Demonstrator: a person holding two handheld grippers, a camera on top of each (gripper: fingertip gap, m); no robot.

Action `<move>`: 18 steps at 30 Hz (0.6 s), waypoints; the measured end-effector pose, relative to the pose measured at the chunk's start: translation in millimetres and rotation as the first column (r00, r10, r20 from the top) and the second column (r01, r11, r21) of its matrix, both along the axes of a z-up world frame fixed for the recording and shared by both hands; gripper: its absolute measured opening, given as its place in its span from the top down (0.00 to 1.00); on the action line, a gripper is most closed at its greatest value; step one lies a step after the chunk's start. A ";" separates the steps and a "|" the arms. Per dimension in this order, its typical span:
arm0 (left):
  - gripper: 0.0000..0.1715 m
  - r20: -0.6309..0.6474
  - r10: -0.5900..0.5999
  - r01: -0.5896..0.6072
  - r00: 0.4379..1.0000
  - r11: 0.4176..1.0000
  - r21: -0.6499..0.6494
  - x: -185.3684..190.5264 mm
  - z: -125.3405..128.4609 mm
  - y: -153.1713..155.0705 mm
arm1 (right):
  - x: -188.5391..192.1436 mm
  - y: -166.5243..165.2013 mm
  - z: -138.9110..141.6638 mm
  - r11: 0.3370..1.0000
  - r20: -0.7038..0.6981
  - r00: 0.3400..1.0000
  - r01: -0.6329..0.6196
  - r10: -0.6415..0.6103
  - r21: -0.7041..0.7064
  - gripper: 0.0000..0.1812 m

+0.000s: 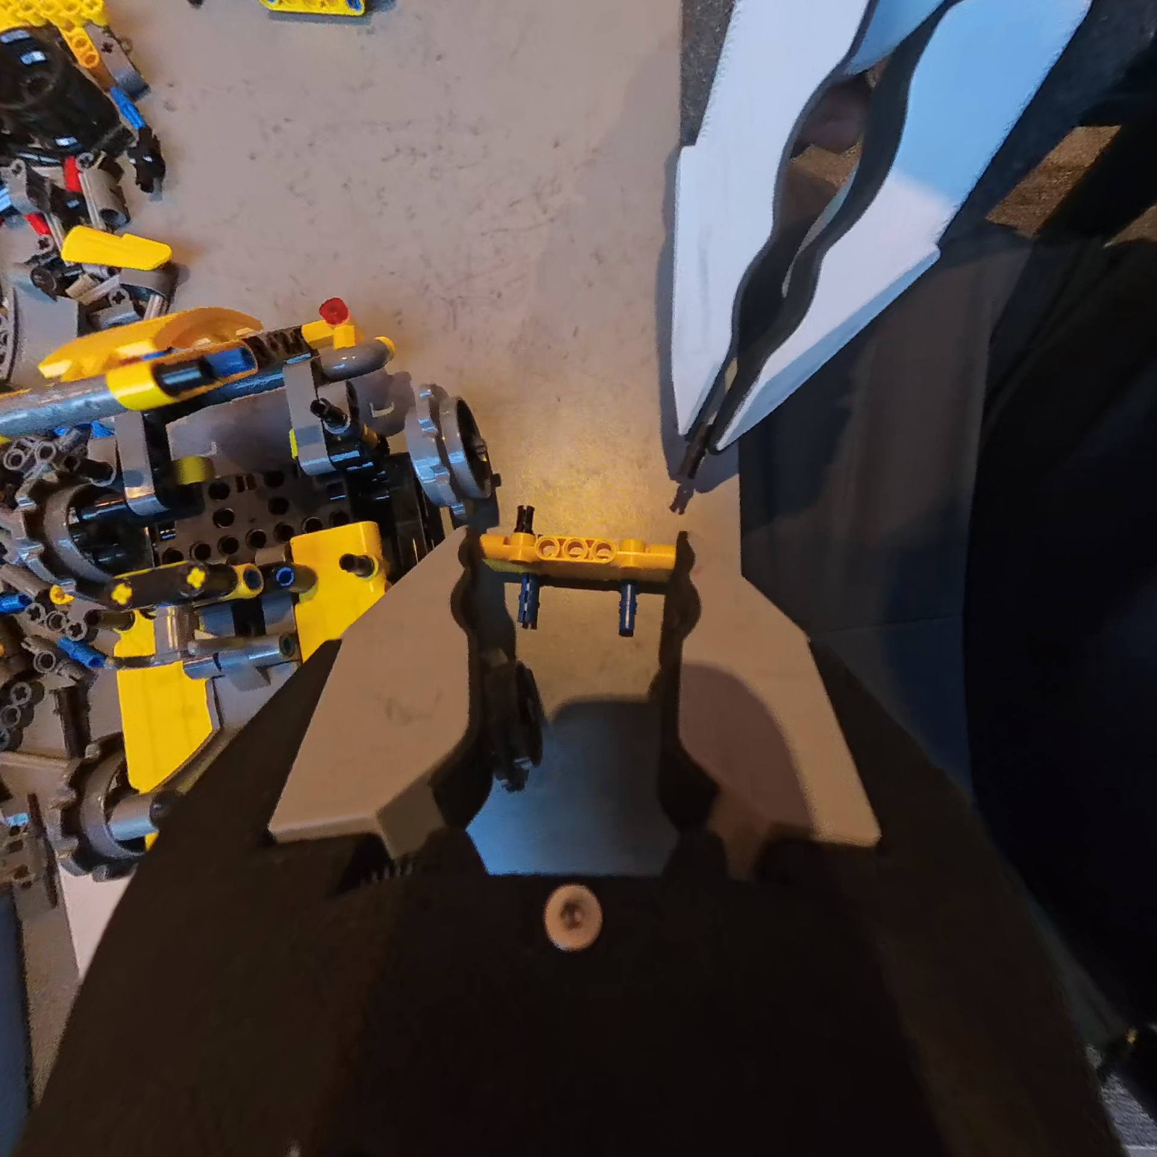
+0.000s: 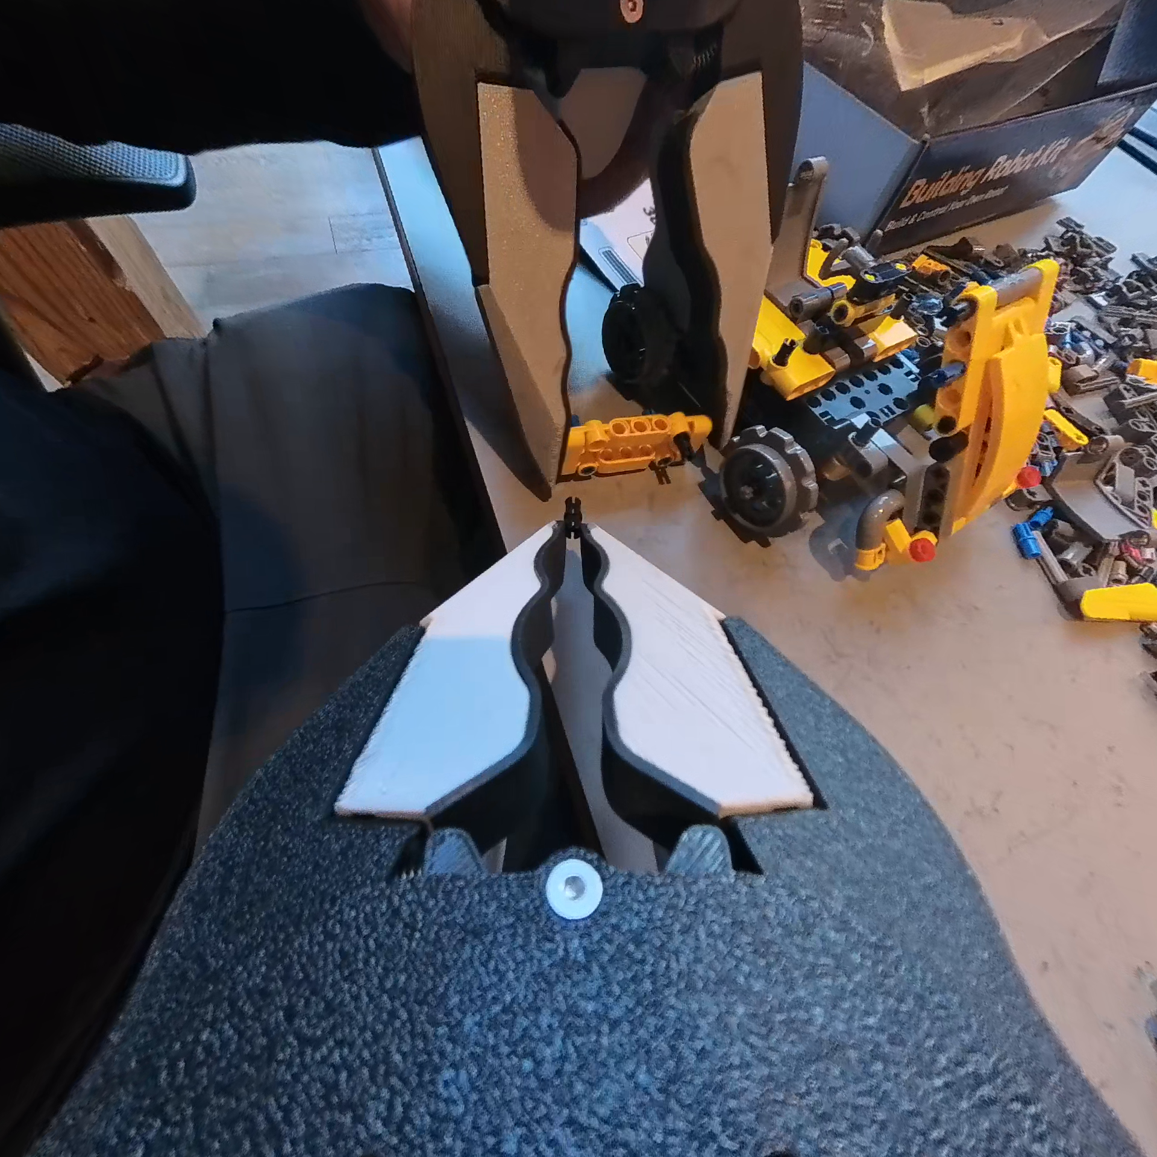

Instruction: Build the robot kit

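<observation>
A: What does the left gripper [image 1: 573, 551] hold?
B: A yellow perforated plastic beam [image 1: 576, 552] with blue pins, spanning its half-open jaws, just beside the yellow-and-grey brick vehicle [image 1: 250, 513].

A: And the right gripper [image 2: 571, 527]?
B: Nearly closed, pinching a small black plastic connector pin [image 2: 571, 524] just short of that beam.

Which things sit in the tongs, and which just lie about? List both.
In the tongs:
left tongs: yellow beam, gripped by its ends
right tongs: black pin

Lying about:
yellow vehicle model
black wheel
dark box
loose parts
</observation>
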State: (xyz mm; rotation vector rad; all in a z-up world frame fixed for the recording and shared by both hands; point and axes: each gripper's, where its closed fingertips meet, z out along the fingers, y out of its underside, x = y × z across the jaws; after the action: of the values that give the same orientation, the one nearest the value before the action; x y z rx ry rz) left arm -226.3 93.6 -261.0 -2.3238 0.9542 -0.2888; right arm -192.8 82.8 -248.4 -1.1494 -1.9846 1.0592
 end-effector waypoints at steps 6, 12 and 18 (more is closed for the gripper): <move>0.64 -0.060 0.029 -0.027 0.998 0.999 0.040 1.4 2.3 6.7 | 1.1 0.5 0.3 1.000 -0.001 1.000 0.000 0.000 -0.001 0.98; 0.65 -0.080 0.020 -0.011 0.997 0.993 0.116 3.4 11.4 5.0 | 2.3 -2.4 -0.4 1.000 0.000 1.000 -0.009 0.009 0.000 0.98; 0.62 -0.072 0.058 -0.045 0.996 0.984 0.174 -0.8 25.7 -3.4 | 1.9 -2.7 -2.5 1.000 0.006 1.000 -0.012 0.012 -0.004 0.98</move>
State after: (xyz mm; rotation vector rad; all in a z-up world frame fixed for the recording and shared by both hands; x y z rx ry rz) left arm -227.1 90.3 -235.2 -2.2102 0.9171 -0.0917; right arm -190.9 80.1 -250.8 -1.1455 -1.9969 1.0670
